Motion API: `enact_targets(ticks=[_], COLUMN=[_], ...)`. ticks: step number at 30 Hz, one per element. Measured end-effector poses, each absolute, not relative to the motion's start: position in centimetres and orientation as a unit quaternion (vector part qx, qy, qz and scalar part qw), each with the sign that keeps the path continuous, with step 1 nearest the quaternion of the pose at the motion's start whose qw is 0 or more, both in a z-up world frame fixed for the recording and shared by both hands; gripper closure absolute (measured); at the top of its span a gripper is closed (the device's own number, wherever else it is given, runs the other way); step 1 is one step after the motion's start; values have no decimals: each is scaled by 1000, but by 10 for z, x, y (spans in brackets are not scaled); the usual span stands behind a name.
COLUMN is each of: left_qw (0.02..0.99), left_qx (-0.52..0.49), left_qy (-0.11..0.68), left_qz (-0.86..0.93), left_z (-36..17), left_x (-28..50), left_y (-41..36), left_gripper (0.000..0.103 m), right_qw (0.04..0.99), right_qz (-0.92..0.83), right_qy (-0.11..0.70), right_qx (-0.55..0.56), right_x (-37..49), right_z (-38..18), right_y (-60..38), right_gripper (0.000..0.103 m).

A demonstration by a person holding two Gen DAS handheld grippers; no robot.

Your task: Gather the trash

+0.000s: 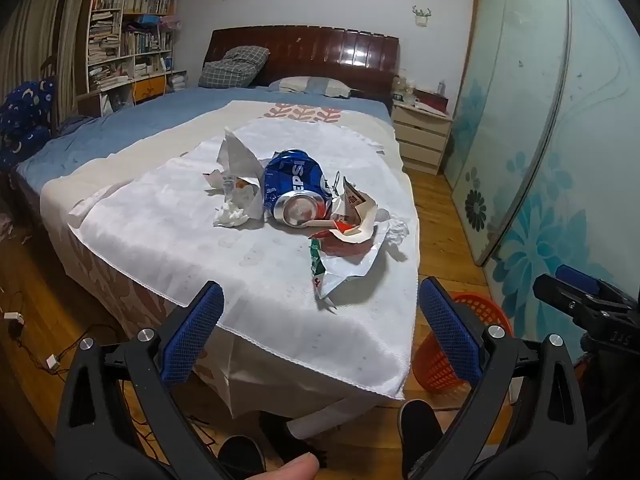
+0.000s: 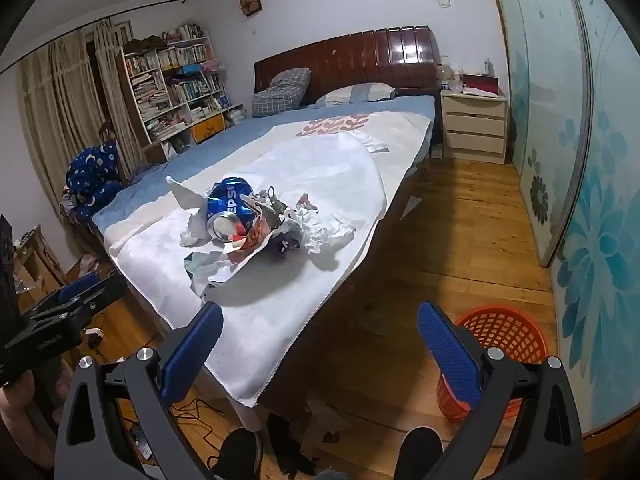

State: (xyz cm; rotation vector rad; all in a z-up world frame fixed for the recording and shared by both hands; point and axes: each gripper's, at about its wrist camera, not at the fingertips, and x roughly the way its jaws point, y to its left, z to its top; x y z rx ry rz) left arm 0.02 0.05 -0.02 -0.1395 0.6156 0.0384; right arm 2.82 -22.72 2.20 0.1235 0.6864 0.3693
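A heap of trash lies on a white cloth (image 1: 160, 232) spread over the foot of the bed. It holds a crushed blue Pepsi can (image 1: 292, 184) (image 2: 228, 208), torn white paper (image 1: 236, 160), a red and white wrapper (image 1: 352, 220), a silver wrapper (image 1: 344, 264) and crumpled tissues (image 1: 232, 216) (image 2: 324, 234). My left gripper (image 1: 320, 320) hovers open over the cloth's near edge, short of the heap, with nothing between its blue pads. My right gripper (image 2: 320, 344) is open too, over the bed's corner and floor, and empty. An orange basket (image 2: 500, 332) (image 1: 480, 312) stands on the floor at the right.
Wooden floor runs along the bed's right side to a bedside cabinet (image 2: 474, 128) and glass sliding doors (image 2: 580, 200). A bookshelf (image 1: 128, 40) and curtains stand at the far left. Cables (image 1: 48, 356) lie on the floor at the left. The person's dark shoes (image 2: 236, 452) show below.
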Motion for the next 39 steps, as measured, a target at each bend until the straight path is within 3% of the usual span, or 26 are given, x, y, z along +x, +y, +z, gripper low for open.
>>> enact_targets(ticks=[39], left_qw=[950], left_qx=[-65], left_qy=[305], left_qz=[2], left_z=[-4], left_x=[8], left_y=[-10], left_gripper=[6], right_qw=[928], right_qz=[124], right_qy=[348], right_qx=[44], right_x=[33], right_z=[12], right_y=[-216], right_gripper=[7])
